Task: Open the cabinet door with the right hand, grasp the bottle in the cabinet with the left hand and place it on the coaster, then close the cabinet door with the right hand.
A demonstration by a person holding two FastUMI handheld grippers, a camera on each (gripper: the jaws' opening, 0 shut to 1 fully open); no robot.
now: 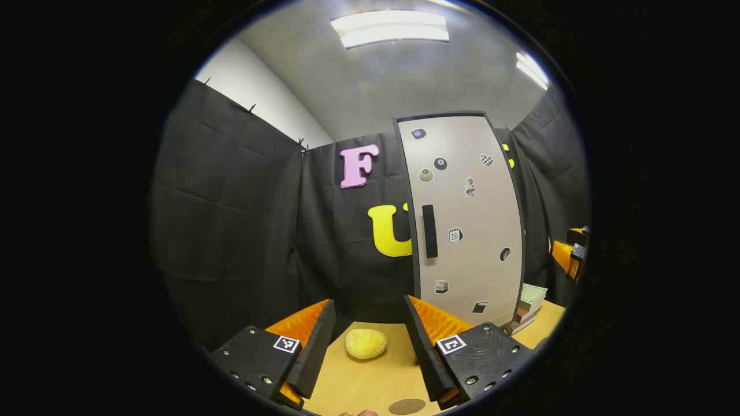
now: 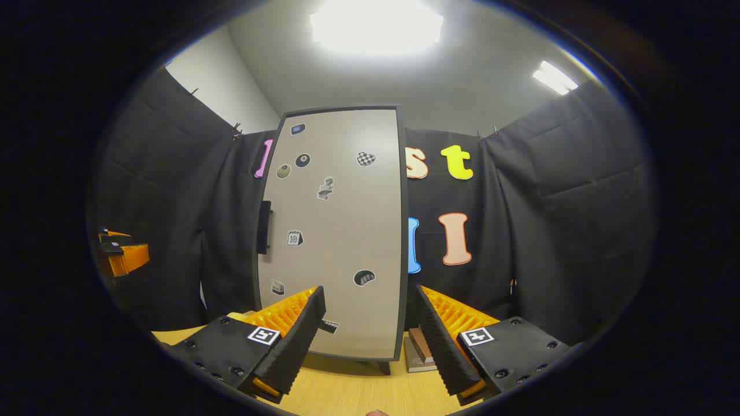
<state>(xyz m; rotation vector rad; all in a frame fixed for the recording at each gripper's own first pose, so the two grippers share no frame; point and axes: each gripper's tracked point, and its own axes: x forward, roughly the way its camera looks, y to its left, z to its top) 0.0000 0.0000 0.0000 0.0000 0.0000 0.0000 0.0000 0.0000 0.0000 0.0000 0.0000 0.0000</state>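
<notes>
A tall grey cabinet [image 1: 468, 225] stands on the wooden table with its door shut, stickers on it and a dark vertical handle [image 1: 429, 231] at its left edge. In the right gripper view the same cabinet [image 2: 335, 231] faces me, its handle [image 2: 264, 227] on the left side. My left gripper [image 1: 370, 338] is open, well short of the cabinet, over the table. A brown round coaster [image 1: 406, 407] lies on the table just below it. My right gripper [image 2: 370, 329] is open in front of the door's lower part. The bottle is hidden.
A yellow lumpy object [image 1: 366, 343] lies on the table [image 1: 364, 381] between the left gripper's fingers. A stack of books [image 1: 529, 306] sits right of the cabinet, also seen as books [image 2: 417, 351] by its foot. The other gripper shows at the edge [image 1: 572, 254].
</notes>
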